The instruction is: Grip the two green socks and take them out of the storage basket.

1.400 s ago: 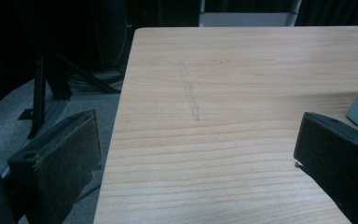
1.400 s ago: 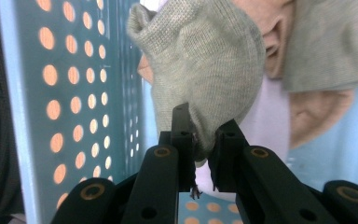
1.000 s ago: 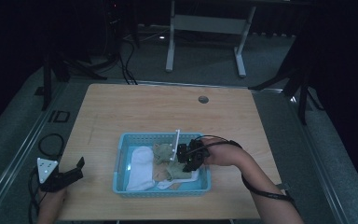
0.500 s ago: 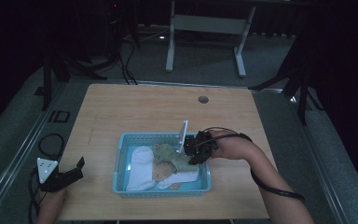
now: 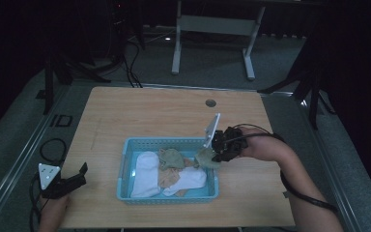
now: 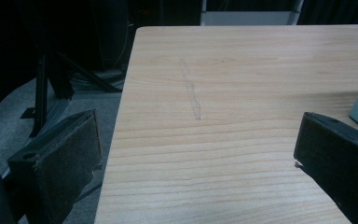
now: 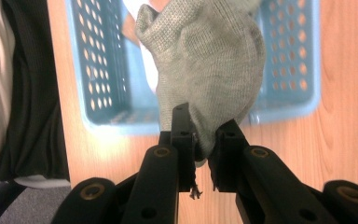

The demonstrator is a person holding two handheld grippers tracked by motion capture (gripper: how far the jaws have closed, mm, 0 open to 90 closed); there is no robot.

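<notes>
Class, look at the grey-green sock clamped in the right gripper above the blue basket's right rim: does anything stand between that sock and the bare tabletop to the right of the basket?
Nothing visible does. The right gripper holds the grey-green sock over the blue basket's right rim; the table beyond looks bare.

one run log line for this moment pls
right gripper: shut on green sock, above blue basket edge | left gripper: open, idle over table
</notes>
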